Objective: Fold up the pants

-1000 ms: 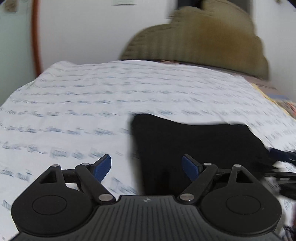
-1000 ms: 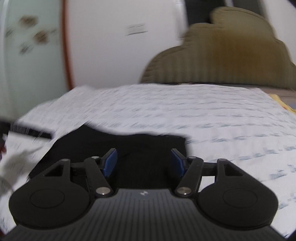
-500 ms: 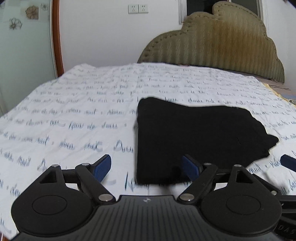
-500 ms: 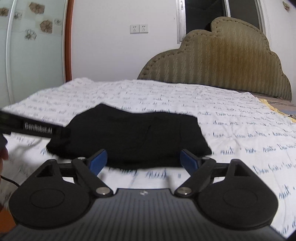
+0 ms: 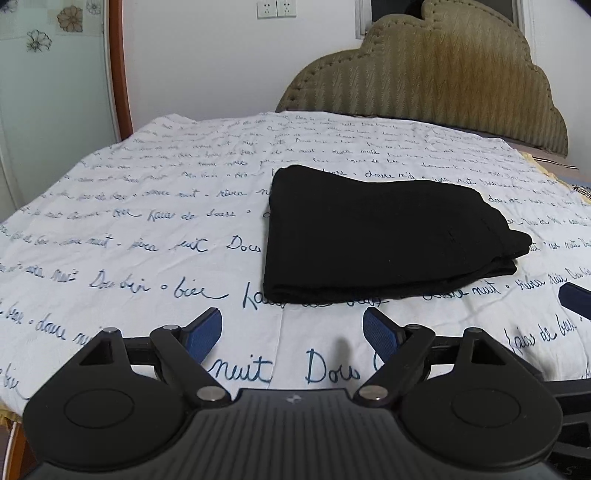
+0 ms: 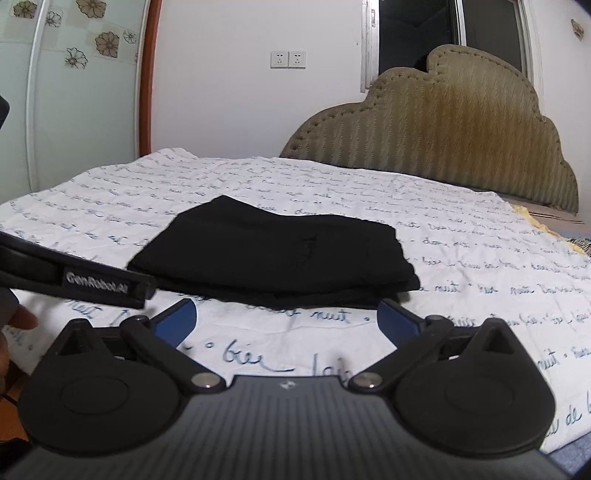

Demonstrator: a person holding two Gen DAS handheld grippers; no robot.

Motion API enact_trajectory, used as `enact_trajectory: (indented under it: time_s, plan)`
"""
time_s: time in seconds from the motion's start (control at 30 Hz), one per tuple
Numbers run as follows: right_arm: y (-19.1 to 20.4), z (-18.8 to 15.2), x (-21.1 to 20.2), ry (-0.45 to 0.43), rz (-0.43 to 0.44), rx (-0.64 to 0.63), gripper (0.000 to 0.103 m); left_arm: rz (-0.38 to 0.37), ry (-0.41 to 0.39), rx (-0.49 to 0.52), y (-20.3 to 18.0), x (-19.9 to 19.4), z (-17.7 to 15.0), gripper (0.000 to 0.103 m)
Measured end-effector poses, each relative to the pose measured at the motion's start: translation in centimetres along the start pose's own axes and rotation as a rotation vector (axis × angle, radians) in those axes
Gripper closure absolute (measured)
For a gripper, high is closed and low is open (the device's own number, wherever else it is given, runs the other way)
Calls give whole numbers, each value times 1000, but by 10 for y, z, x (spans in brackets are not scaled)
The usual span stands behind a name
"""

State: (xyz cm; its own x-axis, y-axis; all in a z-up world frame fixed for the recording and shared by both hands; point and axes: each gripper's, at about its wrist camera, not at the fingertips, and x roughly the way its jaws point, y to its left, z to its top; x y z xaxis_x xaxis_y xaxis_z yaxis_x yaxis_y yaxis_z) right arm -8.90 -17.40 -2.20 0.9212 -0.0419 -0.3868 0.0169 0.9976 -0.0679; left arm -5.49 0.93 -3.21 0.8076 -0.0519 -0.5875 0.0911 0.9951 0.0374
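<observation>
Folded black pants (image 5: 380, 232) flat on bed sheet (image 5: 147, 221); left claw (image 5: 292, 329) spread, empty; right claw (image 6: 287, 320) just widened, empty.

We list a bed covered by a white bedsheet (image 5: 155, 206) printed with blue cursive script. At its far end we note a padded olive headboard (image 6: 443, 140) with a scalloped, stud-trimmed outline, set against a plain white wall (image 6: 221, 110). We record a double wall socket (image 6: 288, 59) on that wall, a dark window (image 6: 417, 33) above the headboard, and at the left a frosted glass door (image 6: 74, 92) with flower decals beside a reddish-brown wooden frame (image 6: 147, 81).
</observation>
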Motion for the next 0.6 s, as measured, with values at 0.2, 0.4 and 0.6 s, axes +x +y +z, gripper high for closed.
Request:
enact_trajectory:
  time_s: [0.2, 0.4, 0.6]
  plan:
    - [7, -3, 0, 16, 23, -14, 0, 17, 2, 25, -2, 0, 0, 19]
    - [6, -2, 1, 19, 21, -23, 0, 18, 18, 6, 0, 3, 0, 19]
    - [2, -5, 0, 22, 19, -13, 0, 26, 17, 30, -4, 2, -2, 19]
